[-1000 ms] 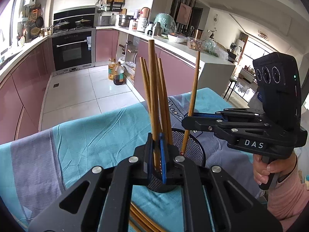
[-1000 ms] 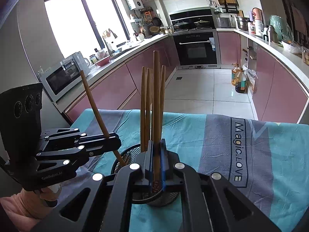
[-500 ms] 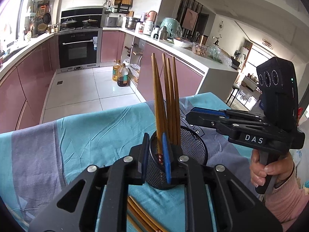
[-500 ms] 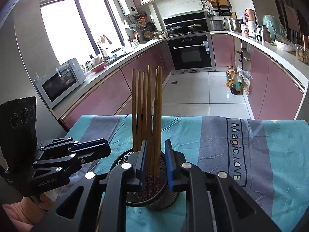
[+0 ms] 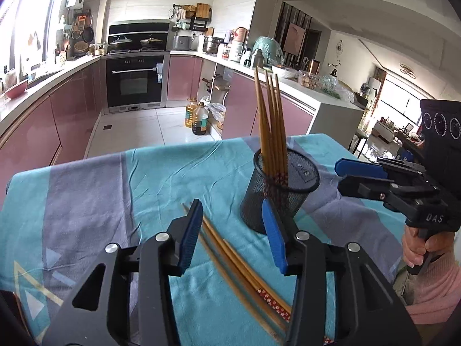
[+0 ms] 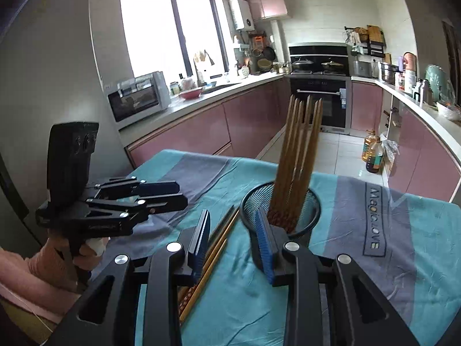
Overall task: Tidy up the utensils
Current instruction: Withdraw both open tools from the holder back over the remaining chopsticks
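The left stretch of the tablecloth (image 5: 86, 201) lay bare — open for passage; the mesh holder (image 5: 276, 199), bristling with upright chopsticks (image 5: 272, 127), blocked the middle. Loose chopsticks (image 5: 239, 265) lay just beside it — a low obstacle.

You have a built-in oven (image 5: 134, 82), two oil bottles (image 5: 196, 116) on the floor, a microwave (image 6: 138, 96) on the counter.
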